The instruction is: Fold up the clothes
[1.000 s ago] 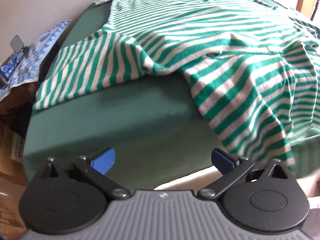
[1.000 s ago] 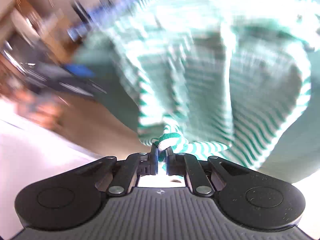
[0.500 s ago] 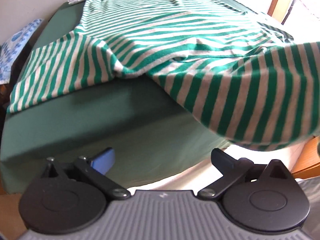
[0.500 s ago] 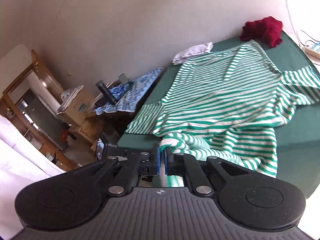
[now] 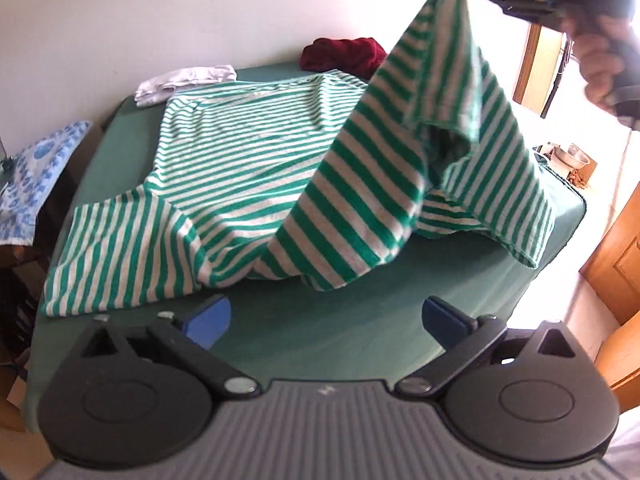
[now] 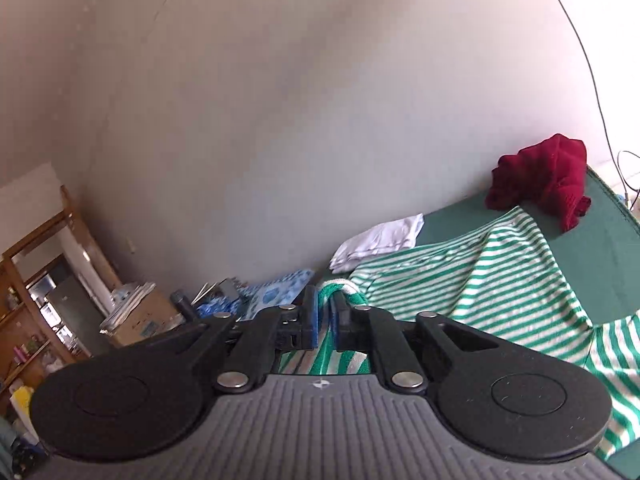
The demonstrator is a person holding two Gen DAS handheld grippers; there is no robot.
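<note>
Two wrist fisheyes, one low, one raised

The left wrist view sits low behind the left gripper (image 5: 326, 316), close to the green tabletop's (image 5: 360, 344) near edge, facing the wall. The right wrist view looks from higher up over the right gripper (image 6: 326, 322), facing the same wall. Both share the striped shirt (image 5: 248, 168), red garment (image 5: 344, 54) and white cloth (image 5: 184, 82).

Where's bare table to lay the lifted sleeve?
Free: green table strip between the left claw and striped shirt; also its right edge. Crowded: far end, with white cloth and red garment.
</note>
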